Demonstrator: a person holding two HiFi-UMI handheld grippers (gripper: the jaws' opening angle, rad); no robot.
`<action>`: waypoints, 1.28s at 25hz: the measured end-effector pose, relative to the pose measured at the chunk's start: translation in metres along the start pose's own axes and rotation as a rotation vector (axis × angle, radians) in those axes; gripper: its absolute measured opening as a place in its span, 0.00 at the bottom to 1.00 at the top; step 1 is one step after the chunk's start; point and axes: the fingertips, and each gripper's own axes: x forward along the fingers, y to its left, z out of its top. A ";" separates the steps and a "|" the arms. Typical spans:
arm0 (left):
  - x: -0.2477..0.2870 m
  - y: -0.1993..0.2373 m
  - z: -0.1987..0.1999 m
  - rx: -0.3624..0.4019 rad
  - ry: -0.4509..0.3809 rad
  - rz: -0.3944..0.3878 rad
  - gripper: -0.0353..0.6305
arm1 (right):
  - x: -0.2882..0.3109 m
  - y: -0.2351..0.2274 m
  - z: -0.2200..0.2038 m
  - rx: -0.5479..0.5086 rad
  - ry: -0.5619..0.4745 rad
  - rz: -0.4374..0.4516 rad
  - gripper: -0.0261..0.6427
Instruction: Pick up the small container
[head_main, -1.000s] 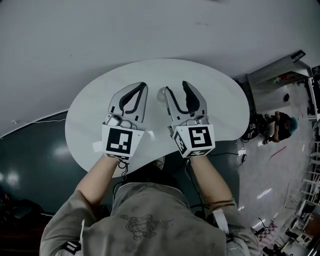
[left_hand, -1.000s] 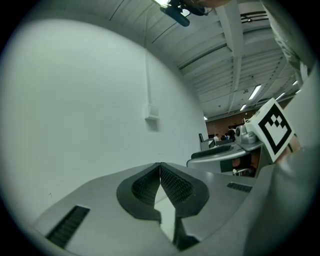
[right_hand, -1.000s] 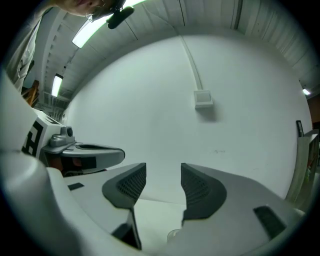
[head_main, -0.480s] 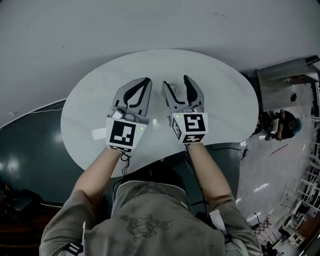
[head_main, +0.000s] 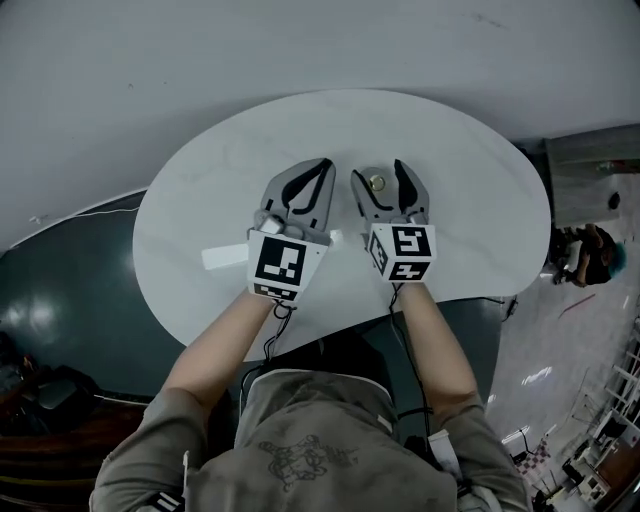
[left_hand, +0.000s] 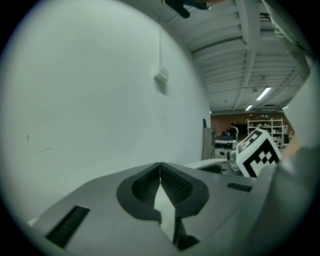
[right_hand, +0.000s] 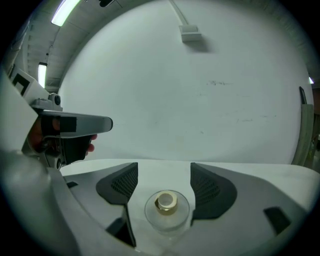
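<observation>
The small container (head_main: 377, 183) is a clear round jar with a pale gold-ringed cap (right_hand: 166, 202). It stands on the white round table (head_main: 470, 190). My right gripper (head_main: 379, 170) reaches around it, one jaw on each side. In the right gripper view (right_hand: 163, 172) the jaws have just been opening, and the jar sits between the ribbed pads (right_hand: 122, 182) with a gap on both sides. My left gripper (head_main: 322, 165) hovers beside it on the left. Its tips meet in the left gripper view (left_hand: 160, 165), with nothing between them.
A white paper strip (head_main: 225, 257) lies on the table left of my left hand. A pale wall with a small box (right_hand: 190, 34) rises behind the table. Dark floor lies to the left. A person (head_main: 590, 255) crouches far to the right.
Both grippers have sunk toward the table and reached forward. The right jaws have spread wider, and the jar, earlier by the right gripper's left fingertip, now sits between them.
</observation>
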 end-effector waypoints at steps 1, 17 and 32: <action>0.001 0.002 -0.007 -0.006 0.009 -0.003 0.08 | 0.003 -0.001 -0.006 0.009 -0.001 -0.004 0.49; 0.000 0.010 -0.073 -0.062 0.100 0.001 0.08 | 0.041 0.007 -0.067 -0.013 0.105 -0.039 0.52; -0.009 0.012 -0.084 -0.087 0.119 -0.010 0.08 | 0.039 0.006 -0.071 0.009 0.149 -0.050 0.52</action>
